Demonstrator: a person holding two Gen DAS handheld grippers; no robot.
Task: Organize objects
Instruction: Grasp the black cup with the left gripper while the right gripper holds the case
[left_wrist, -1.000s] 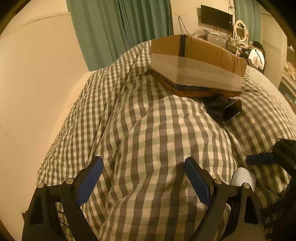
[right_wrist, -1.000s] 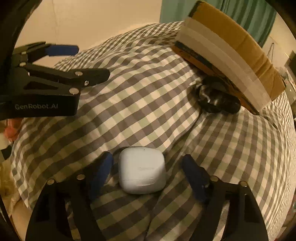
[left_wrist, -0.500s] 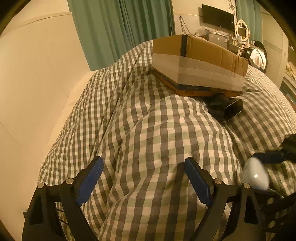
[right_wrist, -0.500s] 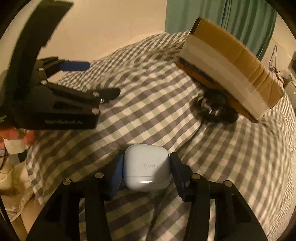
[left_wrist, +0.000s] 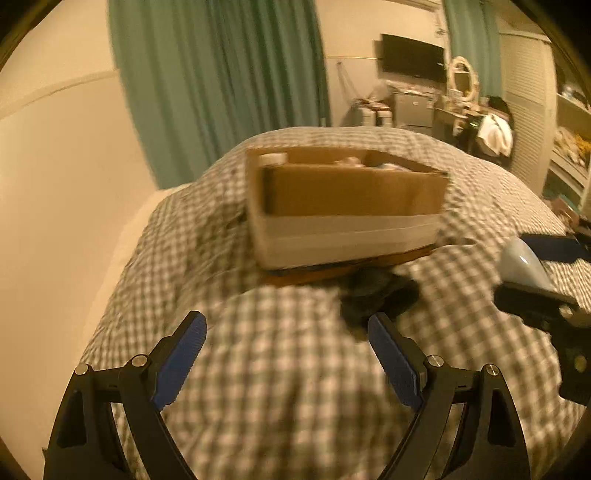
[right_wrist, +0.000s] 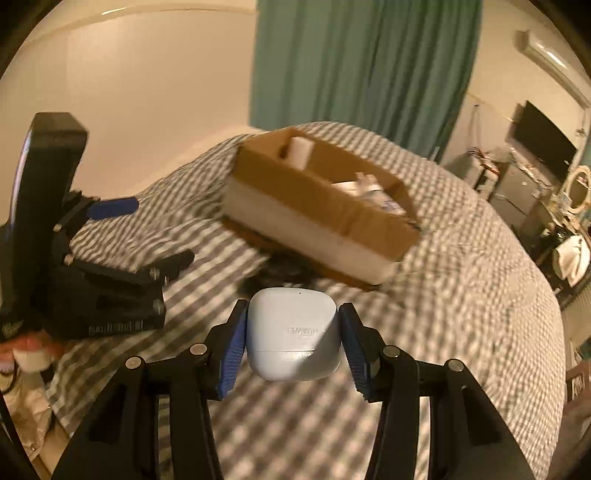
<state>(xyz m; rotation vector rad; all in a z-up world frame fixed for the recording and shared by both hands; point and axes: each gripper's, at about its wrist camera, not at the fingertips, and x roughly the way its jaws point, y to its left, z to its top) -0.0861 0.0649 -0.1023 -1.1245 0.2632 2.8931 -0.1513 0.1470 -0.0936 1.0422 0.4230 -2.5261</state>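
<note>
**Earbud case in right grip, box ahead**

Your right hand-held gripper (right_wrist: 291, 341) is closed on the earbud case (right_wrist: 292, 334), pads pressed to its two flat sides, case clear of the bed (right_wrist: 461, 295). Your left hand-held gripper (left_wrist: 286, 363) is spread wide with nothing between its pads, low over the quilt.

Handling, judged: the case looks small, light, rigid, with a smooth rounded plastic shell. That finish is probably slippery, so keep the pads on the flat flanks, not the curved corners. A hinged lid seam shows near the lower edge; squeezing across it might pop it.

The box (right_wrist: 317, 206) sits on the bed beyond the case, top open, a white cylinder and some pale items already inside. Free space seems to lie in its middle. The cardboard walls stand up, so the case must pass above the near rim.

A dark object (left_wrist: 376, 295) lies against the box's near base; exact form is blurred. The soft quilt may let the box tip if nudged.
</note>
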